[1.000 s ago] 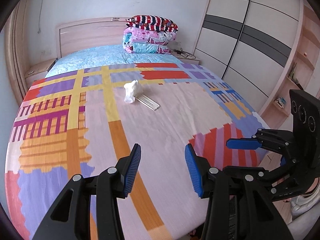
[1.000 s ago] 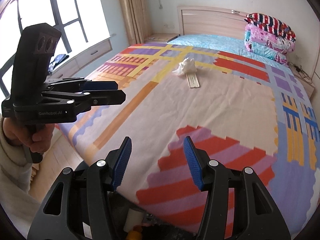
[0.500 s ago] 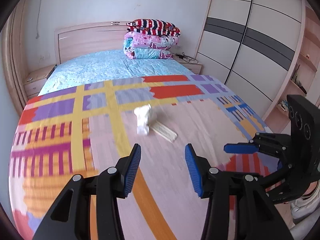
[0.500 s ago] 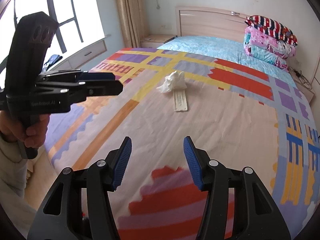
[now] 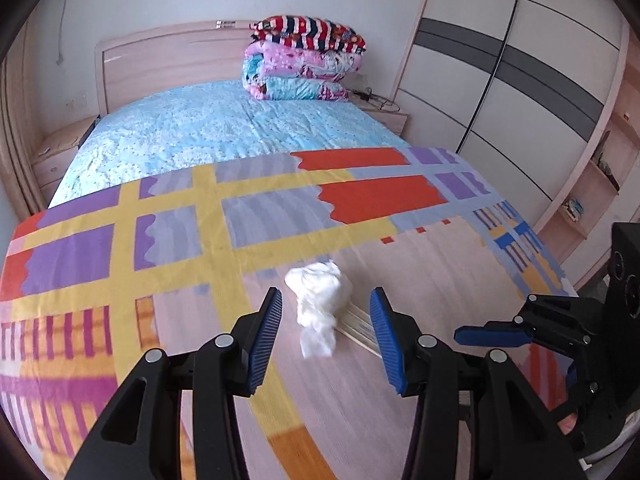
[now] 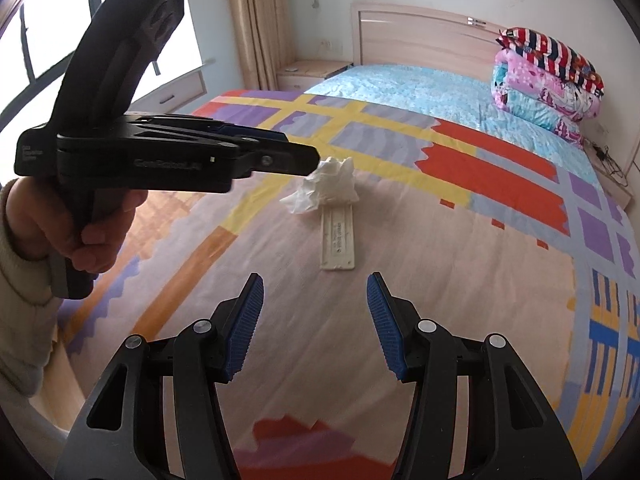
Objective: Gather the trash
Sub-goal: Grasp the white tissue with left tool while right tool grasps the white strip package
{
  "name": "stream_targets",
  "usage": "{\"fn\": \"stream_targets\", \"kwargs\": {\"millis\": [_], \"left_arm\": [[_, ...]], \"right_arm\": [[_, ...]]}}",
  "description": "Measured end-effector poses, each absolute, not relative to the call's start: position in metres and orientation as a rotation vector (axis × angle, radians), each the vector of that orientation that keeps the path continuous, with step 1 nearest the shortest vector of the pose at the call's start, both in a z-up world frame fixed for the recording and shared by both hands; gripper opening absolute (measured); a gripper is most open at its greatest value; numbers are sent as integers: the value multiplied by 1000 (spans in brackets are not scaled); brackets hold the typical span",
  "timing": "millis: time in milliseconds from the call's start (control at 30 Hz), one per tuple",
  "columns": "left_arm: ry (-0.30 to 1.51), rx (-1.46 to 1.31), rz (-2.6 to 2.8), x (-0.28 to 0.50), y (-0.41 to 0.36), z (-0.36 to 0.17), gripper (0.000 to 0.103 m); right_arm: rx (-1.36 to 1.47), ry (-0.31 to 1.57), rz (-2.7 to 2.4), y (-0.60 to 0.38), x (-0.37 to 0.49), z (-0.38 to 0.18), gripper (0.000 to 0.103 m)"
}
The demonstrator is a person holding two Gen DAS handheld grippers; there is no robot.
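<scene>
A crumpled white tissue (image 5: 320,306) lies on the patterned bedspread (image 5: 168,240), with a flat cream paper sleeve (image 5: 360,330) beside it. My left gripper (image 5: 325,336) is open, its blue pads either side of the tissue and just short of it. In the right wrist view the tissue (image 6: 326,186) and sleeve (image 6: 339,240) lie ahead. My right gripper (image 6: 315,326) is open and empty, hovering short of the sleeve. The left gripper (image 6: 308,158) shows there from the side, its tip at the tissue.
Folded quilts (image 5: 306,64) are stacked at the headboard on a blue sheet (image 5: 224,128). A wardrobe (image 5: 520,80) stands to the right. Nightstands (image 6: 308,74) flank the bed. A window and curtain (image 6: 256,20) are on the left side.
Both grippers have moved forward over the bed toward the tissue. The left gripper has reached it, so the tissue now lies between its open pads. The right gripper has come closer to the sleeve.
</scene>
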State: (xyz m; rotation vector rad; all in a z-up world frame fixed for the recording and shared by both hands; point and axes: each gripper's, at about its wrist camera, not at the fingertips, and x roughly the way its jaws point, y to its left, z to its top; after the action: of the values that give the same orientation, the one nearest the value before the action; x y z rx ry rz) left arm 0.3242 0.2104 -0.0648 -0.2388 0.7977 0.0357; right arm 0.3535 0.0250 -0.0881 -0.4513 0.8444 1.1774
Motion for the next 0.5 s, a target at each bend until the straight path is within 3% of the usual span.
{"fn": "stream_targets", "kwargs": {"millis": [367,500], "left_arm": [[839,-244,1,347,218,-87,44],[852,-262,-17,351,220,-95,33]], "right_arm": [[-478,862,1166,47,362,-100,52],[-497,866,1159,52,362,-104,45]]}}
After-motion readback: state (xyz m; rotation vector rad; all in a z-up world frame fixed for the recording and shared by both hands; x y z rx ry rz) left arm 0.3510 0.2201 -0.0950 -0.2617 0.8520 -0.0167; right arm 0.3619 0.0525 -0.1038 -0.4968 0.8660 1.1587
